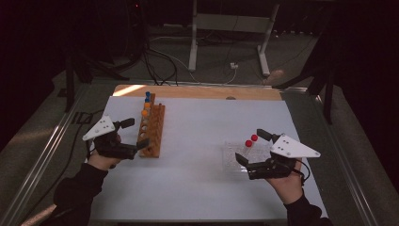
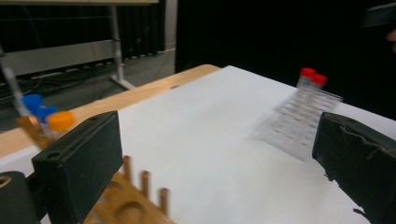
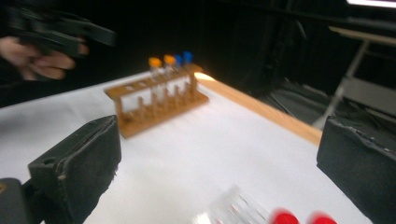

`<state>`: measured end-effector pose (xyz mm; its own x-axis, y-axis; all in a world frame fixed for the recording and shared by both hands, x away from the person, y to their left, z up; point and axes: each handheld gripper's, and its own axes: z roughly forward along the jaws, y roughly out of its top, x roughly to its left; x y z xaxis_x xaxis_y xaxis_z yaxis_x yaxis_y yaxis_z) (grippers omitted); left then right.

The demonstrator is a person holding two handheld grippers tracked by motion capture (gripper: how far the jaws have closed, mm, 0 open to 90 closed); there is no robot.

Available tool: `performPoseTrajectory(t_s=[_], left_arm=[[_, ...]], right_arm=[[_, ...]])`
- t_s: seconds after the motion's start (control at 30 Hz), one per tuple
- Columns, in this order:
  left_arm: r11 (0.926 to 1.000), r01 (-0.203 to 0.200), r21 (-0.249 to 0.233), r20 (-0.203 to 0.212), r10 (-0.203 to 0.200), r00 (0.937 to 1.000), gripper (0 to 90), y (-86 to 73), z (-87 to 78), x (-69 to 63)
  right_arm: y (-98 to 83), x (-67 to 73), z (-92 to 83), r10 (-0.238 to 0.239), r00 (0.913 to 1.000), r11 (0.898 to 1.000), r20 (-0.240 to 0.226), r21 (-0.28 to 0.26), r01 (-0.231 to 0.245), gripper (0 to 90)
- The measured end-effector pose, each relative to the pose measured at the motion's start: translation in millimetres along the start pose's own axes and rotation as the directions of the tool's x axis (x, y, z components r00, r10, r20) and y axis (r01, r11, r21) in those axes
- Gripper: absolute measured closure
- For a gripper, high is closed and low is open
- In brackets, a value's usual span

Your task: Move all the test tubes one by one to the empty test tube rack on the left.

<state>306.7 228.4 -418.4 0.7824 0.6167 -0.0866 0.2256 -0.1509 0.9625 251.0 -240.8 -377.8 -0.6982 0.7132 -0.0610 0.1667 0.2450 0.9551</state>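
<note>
A wooden tube rack (image 1: 151,129) stands left of centre on the white sheet, with orange-capped tubes (image 1: 146,112) and blue-capped tubes (image 1: 147,95) at its far end. My left gripper (image 1: 136,133) hovers just left of the rack's near end, jaws open and empty; its own view shows the rack (image 2: 135,205) below the open gripper (image 2: 219,154). At the right, a clear plastic rack (image 1: 235,155) holds two red-capped tubes (image 1: 251,140). My right gripper (image 1: 251,147) is open at that rack's right side, touching nothing. Its own view shows the red caps (image 3: 285,218) under the open gripper (image 3: 219,158).
The white sheet (image 1: 202,183) covers most of the table, and a wooden strip (image 1: 197,92) shows along the far edge. Beyond it stand a desk frame (image 1: 230,28) and floor cables (image 1: 160,66). Metal rails (image 1: 42,155) run along both sides.
</note>
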Motion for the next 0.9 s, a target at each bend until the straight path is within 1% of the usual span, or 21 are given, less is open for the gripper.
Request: performPoseTrajectory(t_s=[0.03,0.07,0.1,0.13,0.17,0.2,0.23,0.27,0.3,0.33,0.37,0.4,0.47,0.5,0.53,0.6,0.63,0.67,0.73,0.83,0.9], left_arm=[[1.0000,-0.001,-0.003,0.014,0.001,0.9999,2.7,-1.3,-1.0,-3.7],[1.0000,-0.006,0.002,0.018,0.006,0.9998,2.7,-2.4,-1.6,-7.4],[0.9998,-0.019,0.003,0.017,0.019,0.9997,2.7,-3.6,-2.4,-11.1],[0.9999,-0.017,-0.003,0.031,0.017,0.9994,2.7,-4.9,-3.4,-14.0],[0.9999,-0.015,-0.003,0.031,0.015,0.9994,2.7,-5.8,-3.9,-16.5],[0.9998,-0.016,-0.007,0.037,0.016,0.9992,2.7,-7.0,-4.6,-18.7],[0.9999,-0.013,-0.007,0.051,0.013,0.9986,2.7,-8.1,-5.1,-20.4],[0.9998,-0.019,-0.003,0.041,0.019,0.9990,2.7,-8.9,-5.4,-22.4],[0.9998,-0.020,-0.009,0.050,0.020,0.9985,2.7,-9.9,-5.9,-23.9],[0.9997,-0.021,-0.009,0.055,0.022,0.9983,2.7,-10.4,-6.5,-25.5],[0.9995,-0.029,-0.009,0.048,0.029,0.9984,2.7,-10.6,-6.8,-27.3],[0.9994,-0.032,-0.014,0.062,0.033,0.9976,2.7,-10.8,-7.6,-29.0],[0.9990,-0.042,-0.016,0.052,0.043,0.9977,2.7,-10.4,-8.1,-31.7],[0.9989,-0.044,-0.017,0.062,0.045,0.9971,2.7,-10.3,-8.4,-32.3],[0.9986,-0.051,-0.016,0.052,0.052,0.9973,2.7,-10.3,-8.5,-33.3],[0.9987,-0.048,-0.017,0.063,0.049,0.9968,2.7,-11.0,-8.6,-33.6],[0.9987,-0.048,-0.018,0.057,0.049,0.9971,2.7,-11.4,-8.4,-33.9],[0.9986,-0.051,-0.013,0.062,0.052,0.9967,2.7,-11.9,-8.0,-33.8],[0.9983,-0.057,-0.012,0.056,0.058,0.9967,2.7,-12.6,-7.5,-34.3],[0.9985,-0.054,-0.006,0.067,0.055,0.9962,2.7,-13.3,-6.7,-35.2],[0.9984,-0.057,-0.006,0.068,0.057,0.9961,2.7,-13.6,-6.4,-35.9]], right_arm=[[-3.5,-3.0,-1.2,0.012,0.9997,1.000,0.020,0.006,-0.012,2.6],[-7.4,-5.7,-2.4,0.021,0.9994,1.000,0.029,0.014,-0.021,7.5],[-11.6,-7.9,-3.4,0.033,0.9985,0.999,0.044,0.016,-0.033,9.3],[-16.1,-10.0,-3.8,0.047,0.9977,0.999,0.049,0.022,-0.049,9.3],[-20.7,-11.8,-3.7,0.054,0.9970,0.998,0.056,0.032,-0.055,9.3],[-25.2,-13.3,-3.5,0.060,0.9963,0.997,0.061,0.042,-0.063,12.7],[-29.8,-14.5,-3.7,0.067,0.9962,0.996,0.055,0.050,-0.070,18.0],[-34.3,-15.4,-3.8,0.072,0.9959,0.996,0.055,0.053,-0.075,18.0],[-38.4,-16.4,-3.3,0.077,0.9950,0.995,0.064,0.064,-0.081,19.5],[-42.5,-17.6,-2.6,0.084,0.9942,0.993,0.066,0.077,-0.089,24.2],[-46.9,-18.6,-2.2,0.086,0.9937,0.992,0.071,0.083,-0.092,26.6],[-51.2,-19.8,-1.3,0.092,0.9927,0.991,0.078,0.088,-0.098,28.9],[-59.4,-22.7,1.8,0.102,0.9913,0.987,0.082,0.112,-0.111,35.2],[-63.5,-24.1,3.5,0.110,0.9902,0.986,0.086,0.114,-0.119,37.7],[-67.2,-25.7,5.7,0.114,0.9898,0.985,0.085,0.124,-0.124,39.6],[-73.6,-28.1,10.6,0.115,0.9889,0.982,0.094,0.139,-0.128,44.2],[-76.7,-30.0,13.6,0.115,0.9886,0.980,0.098,0.149,-0.129,45.3],[-78.3,-30.8,15.3,0.118,0.9877,0.980,0.102,0.151,-0.133,47.0],[-81.8,-32.7,20.0,0.119,0.9872,0.977,0.105,0.166,-0.136,50.1],[-85.6,-33.9,27.4,0.114,0.9865,0.972,0.117,0.192,-0.135,54.1],[-86.9,-35.1,30.4,0.120,0.9857,0.970,0.118,0.196,-0.141,56.9]])
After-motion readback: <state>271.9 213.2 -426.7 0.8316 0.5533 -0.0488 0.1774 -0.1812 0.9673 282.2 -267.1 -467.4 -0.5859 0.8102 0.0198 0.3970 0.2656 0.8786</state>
